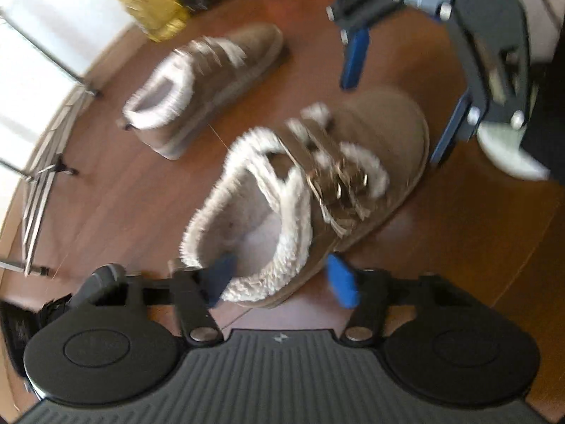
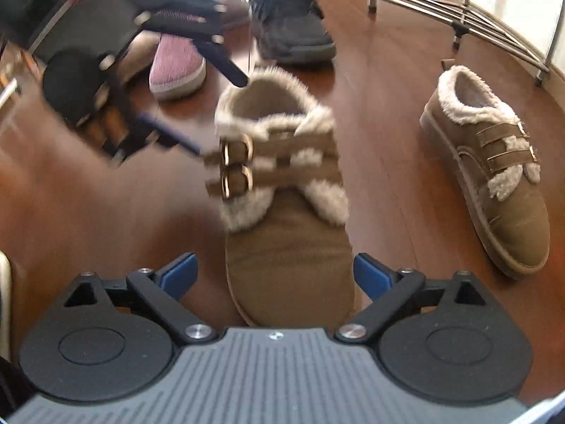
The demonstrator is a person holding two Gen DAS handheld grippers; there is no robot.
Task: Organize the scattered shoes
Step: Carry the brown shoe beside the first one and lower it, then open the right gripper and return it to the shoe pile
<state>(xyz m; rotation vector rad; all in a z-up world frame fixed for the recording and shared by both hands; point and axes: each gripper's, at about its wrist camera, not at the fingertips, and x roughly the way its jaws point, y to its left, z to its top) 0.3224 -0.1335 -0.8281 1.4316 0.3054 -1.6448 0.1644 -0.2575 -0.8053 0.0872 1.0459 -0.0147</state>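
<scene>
Left gripper (image 1: pixel 279 282): jaws spread, straddling fleece collar at heel of near tan shoe (image 1: pixel 317 183); one finger inside opening, other outside; contact uncertain.
Right gripper (image 2: pixel 275 275): jaws spread either side of same shoe's toe, no clamping visible.
Near shoe: upright on wood floor (image 1: pixel 141 212), centre.
Matching tan shoe (image 2: pixel 491 183): upright, well apart, angled differently, near metal rack (image 2: pixel 459 7).
Farther: pink slipper (image 2: pixel 176 67), dark shoe (image 2: pixel 293 31), loosely grouped.
Judgement: pair not aligned; sorting incomplete.
</scene>
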